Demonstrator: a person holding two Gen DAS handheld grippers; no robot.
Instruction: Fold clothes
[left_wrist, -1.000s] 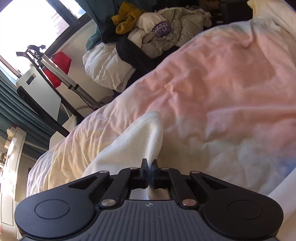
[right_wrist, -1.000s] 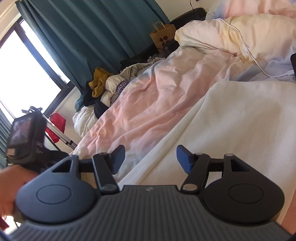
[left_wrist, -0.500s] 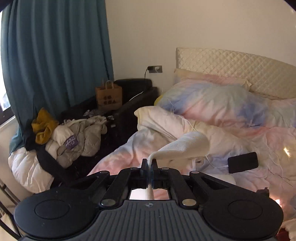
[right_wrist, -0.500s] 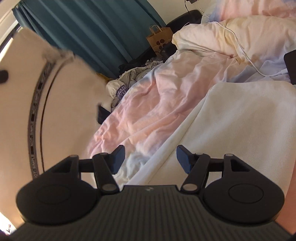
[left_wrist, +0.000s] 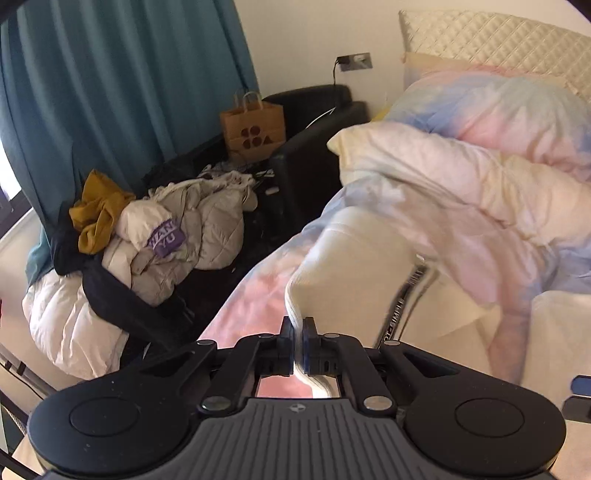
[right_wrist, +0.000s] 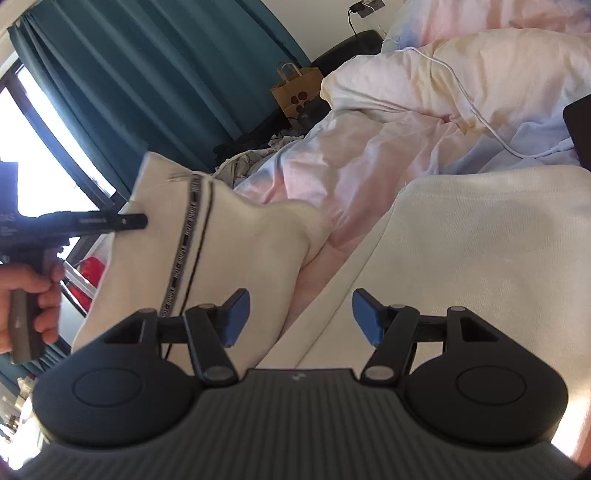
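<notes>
While the right claw gapes empty, the left claw pinches the cream garment lifted ahead.

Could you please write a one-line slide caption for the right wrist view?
Open right gripper waits over the cream garment on the bed while the left gripper lifts its striped sleeve.

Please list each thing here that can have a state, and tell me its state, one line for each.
left gripper: shut, pinching the cream garment.
right gripper: open, holding nothing.
cream garment: one part lifted off the bed, the rest lying flat.
duvet: rumpled.
curtain: drawn beside the window.
white cable: lying loose across the bedding.
paper bag: standing upright.
</notes>
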